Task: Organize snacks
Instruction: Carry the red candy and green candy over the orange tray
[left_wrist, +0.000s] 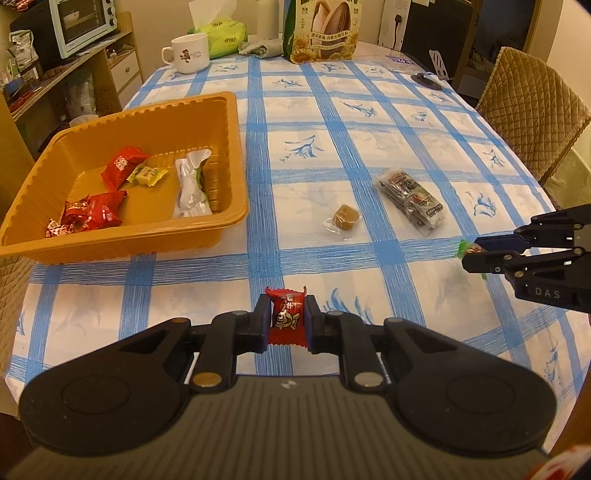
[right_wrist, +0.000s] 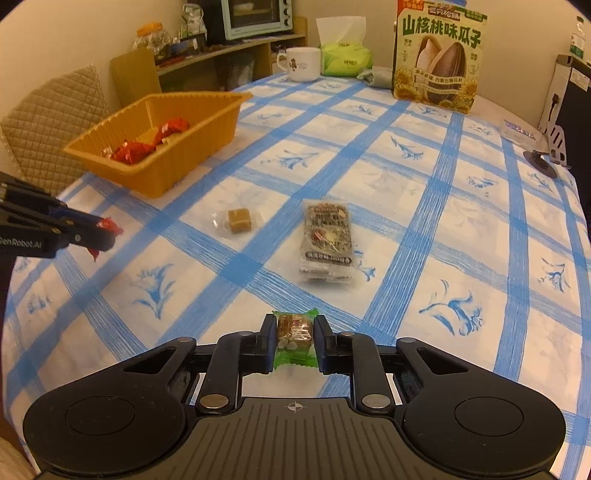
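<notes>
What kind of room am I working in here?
Most likely a home dining area: a table under a blue-checked tablecloth, a padded dining chair, and a toaster oven on a wooden shelf beside it.

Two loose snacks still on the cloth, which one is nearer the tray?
The brown cube candy in clear wrap. It lies between the orange tray and the dark printed packet, which sits farther out on the far side of it.

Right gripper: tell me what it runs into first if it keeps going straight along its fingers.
Probably bare tablecloth. The right gripper, shut on a green-wrapped candy, points down at the table; the dark snack packet lies farther along that line, though depth is uncertain.
</notes>
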